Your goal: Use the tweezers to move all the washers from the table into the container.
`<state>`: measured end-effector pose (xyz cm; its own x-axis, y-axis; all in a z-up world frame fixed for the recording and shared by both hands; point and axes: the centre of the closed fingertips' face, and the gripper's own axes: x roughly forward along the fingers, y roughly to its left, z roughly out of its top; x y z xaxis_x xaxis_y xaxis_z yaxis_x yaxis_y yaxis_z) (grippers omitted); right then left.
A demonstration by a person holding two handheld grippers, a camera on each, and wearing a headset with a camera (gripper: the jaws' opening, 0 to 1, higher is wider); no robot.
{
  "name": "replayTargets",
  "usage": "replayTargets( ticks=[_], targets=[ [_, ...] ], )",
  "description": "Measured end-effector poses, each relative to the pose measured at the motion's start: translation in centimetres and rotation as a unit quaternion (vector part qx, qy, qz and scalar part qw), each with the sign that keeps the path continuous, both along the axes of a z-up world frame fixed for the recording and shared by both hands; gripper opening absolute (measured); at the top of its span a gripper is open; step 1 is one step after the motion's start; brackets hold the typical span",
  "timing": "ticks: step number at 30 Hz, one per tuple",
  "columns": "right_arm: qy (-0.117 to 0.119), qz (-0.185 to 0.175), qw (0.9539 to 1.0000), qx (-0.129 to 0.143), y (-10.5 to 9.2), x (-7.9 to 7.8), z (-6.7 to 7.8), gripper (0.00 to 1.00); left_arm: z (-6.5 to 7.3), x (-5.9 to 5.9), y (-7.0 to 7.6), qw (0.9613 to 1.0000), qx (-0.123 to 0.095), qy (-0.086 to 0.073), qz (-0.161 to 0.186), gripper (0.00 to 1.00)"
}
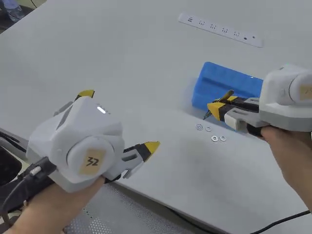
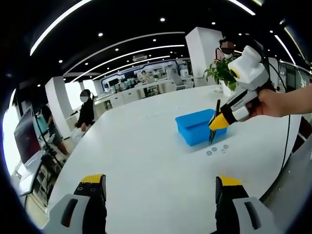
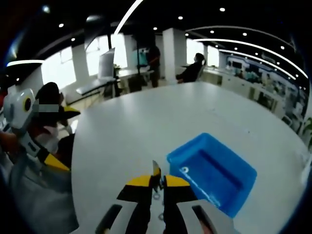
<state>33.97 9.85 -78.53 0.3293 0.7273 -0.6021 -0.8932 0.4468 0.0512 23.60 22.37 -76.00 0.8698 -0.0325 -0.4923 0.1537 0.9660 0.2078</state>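
Nearest, by the front edge of the table (image 1: 122, 58), the left gripper (image 1: 118, 120) hangs with its jaws spread wide and nothing between them. Further in, four washers (image 1: 214, 139) lie loose on the table, just on the near side of the container (image 1: 234, 80). Above them the right gripper (image 1: 217, 108) has its jaws pressed onto the tweezers (image 2: 211, 137), tips pointing down at the washers; whether they touch one I cannot tell. What shows of the container's inside in the right gripper view looks bare. I judge the moving barely begun: all four remain to transfer. A power strip (image 1: 219, 29) lies near the far edge.
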Motion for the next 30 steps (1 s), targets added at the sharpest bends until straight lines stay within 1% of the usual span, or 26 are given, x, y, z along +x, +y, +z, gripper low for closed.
replayTargets(
  ticks=[3, 5, 7, 9, 14, 16, 17, 18, 19, 23, 26, 28, 30],
  targets=[
    [0.006, -0.001, 1.0, 0.0, 0.1, -0.3, -0.5, 0.05, 0.0, 0.0, 0.0, 1.0, 0.002, 0.0, -0.001, 0.95],
    [0.01, -0.004, 0.9999, -0.003, 0.1, -0.2, -1.0, 0.05, -0.1, 0.0, 0.0, 1.0, 0.003, 0.002, -0.002, 0.95],
    [0.007, -0.005, 0.9999, -0.005, 0.0, -0.1, -1.2, 0.05, -0.1, 0.0, 0.0, 1.0, 0.004, 0.004, -0.002, 0.95],
    [0.013, -0.008, 0.9999, -0.005, 0.0, 0.0, -1.5, 0.05, -0.2, 0.0, 0.0, 1.0, 0.005, 0.004, -0.002, 0.95],
    [0.013, -0.009, 0.9998, -0.008, 0.1, -0.1, -1.7, 0.05, -0.3, 0.0, 0.0, 0.9999, 0.008, 0.007, -0.003, 0.95],
    [0.017, -0.01, 0.9998, -0.01, 0.0, 0.2, -2.1, 0.05, -0.3, 0.0, 0.0, 0.9999, 0.009, 0.007, -0.003, 0.94],
    [0.018, -0.011, 0.9997, -0.009, 0.0, 0.2, -2.1, 0.05, -0.3, 0.0, 0.0, 0.9999, 0.009, 0.008, -0.003, 0.94],
    [0.016, -0.013, 0.9998, -0.001, 0.1, 0.3, -2.0, 0.05, -0.3, 0.0, 0.0, 0.9999, 0.01, 0.008, -0.003, 0.94],
    [0.022, -0.018, 0.9996, 0.0, 0.1, 0.4, -2.1, 0.05, -0.3, -0.1, 0.0, 0.9999, 0.01, 0.008, -0.003, 0.94],
    [0.027, -0.021, 0.9994, 0.002, 0.1, 0.5, -2.0, 0.05, -0.4, -0.1, 0.0, 0.9999, 0.011, 0.009, -0.003, 0.94],
    [0.025, -0.021, 0.9994, 0.007, 0.2, 0.5, -1.7, 0.05, -0.4, -0.1, 0.1, 0.9999, 0.013, 0.011, -0.003, 0.94],
    [0.025, -0.019, 0.9995, 0.005, 0.3, 0.6, -1.8, 0.05, -0.4, -0.1, 0.0, 0.9999, 0.013, 0.011, -0.003, 0.94],
    [0.022, -0.015, 0.9996, -0.007, 0.4, 0.6, -2.3, 0.05, -0.4, -0.1, 0.0, 0.9998, 0.013, 0.011, -0.004, 0.94]
  ],
)
